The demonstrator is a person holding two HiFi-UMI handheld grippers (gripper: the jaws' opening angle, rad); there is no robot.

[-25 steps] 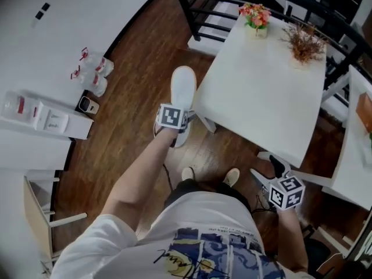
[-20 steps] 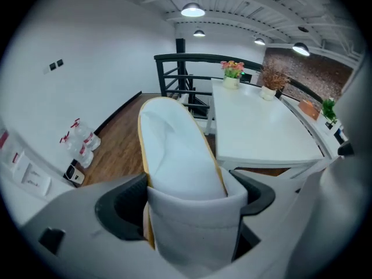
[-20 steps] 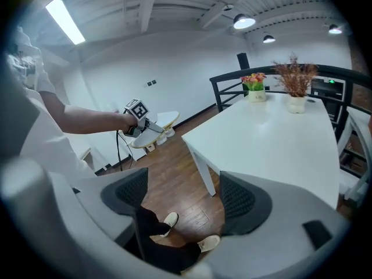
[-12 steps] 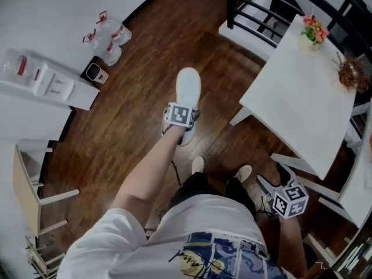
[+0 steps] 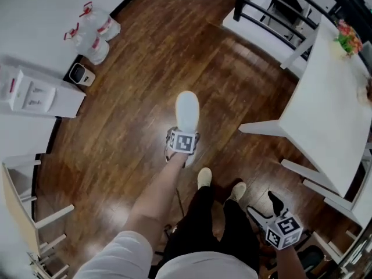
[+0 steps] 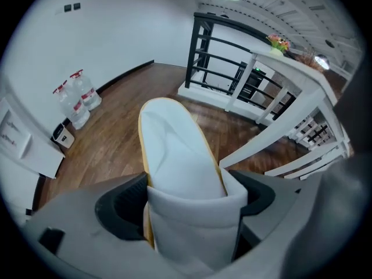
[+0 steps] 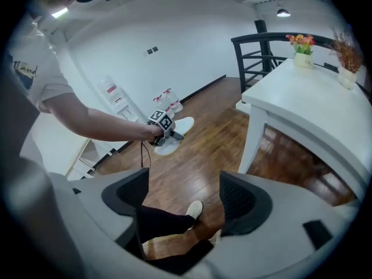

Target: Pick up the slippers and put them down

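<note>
Head view: left tongs (image 5: 184, 135) clamped on a white slipper (image 5: 187, 106) over the floor (image 5: 145, 68), right tongs (image 7: 183, 199) apart, empty; pickup done, set-down pending.

The room is seen from high above in the head view, which is pointed steeply down at the wood floor (image 5: 145, 68). The left gripper (image 5: 185, 132) and the right gripper (image 5: 264, 206) are seen far below it. The left gripper view is set very close behind the slipper (image 6: 180, 156), and the floor and the white table (image 6: 290, 74) are seen past it. The right gripper view is pointed across the room and slanted down. The slipper, the table and the water bottles (image 7: 165, 106) are shared by all three views.
</note>
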